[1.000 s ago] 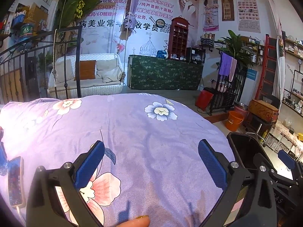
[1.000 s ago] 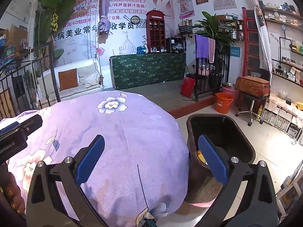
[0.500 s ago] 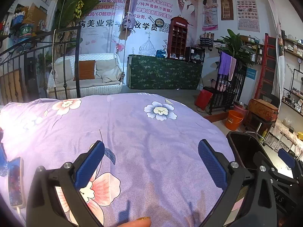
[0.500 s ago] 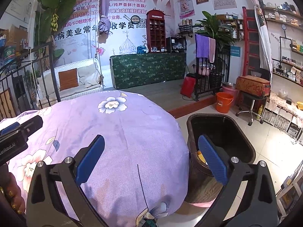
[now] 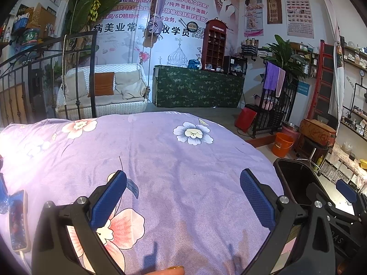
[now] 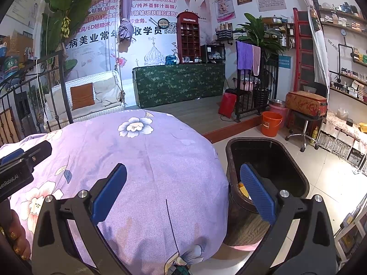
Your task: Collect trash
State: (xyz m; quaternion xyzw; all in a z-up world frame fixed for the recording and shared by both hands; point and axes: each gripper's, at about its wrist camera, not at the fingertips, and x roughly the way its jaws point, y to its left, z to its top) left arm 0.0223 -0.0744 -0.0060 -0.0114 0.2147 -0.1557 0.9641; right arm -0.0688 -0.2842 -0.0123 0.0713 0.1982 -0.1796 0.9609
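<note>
Left gripper [image 5: 183,197]: hovering over the bed, jaws spread wide, carrying nothing.
Right gripper [image 6: 183,194]: likewise gaping and empty, sitting over the bed's right edge.
Floral bedspread [image 5: 160,151]: lying bare of litter in both views; no trash showing on it.
Phone [image 5: 17,220]: resting at the bedspread's left margin, cable attached; not trash by my judgement.
Trash bin [image 6: 268,171]: standing on the floor just beside the bed, to the right; yellow-orange scraps showing inside. Long axis running away from the cameras.
Nearer tool: right gripper, by judgement.
Obstruction: none showing between right gripper and bin.
Orange bucket [image 6: 271,123]: standing farther off.
</note>
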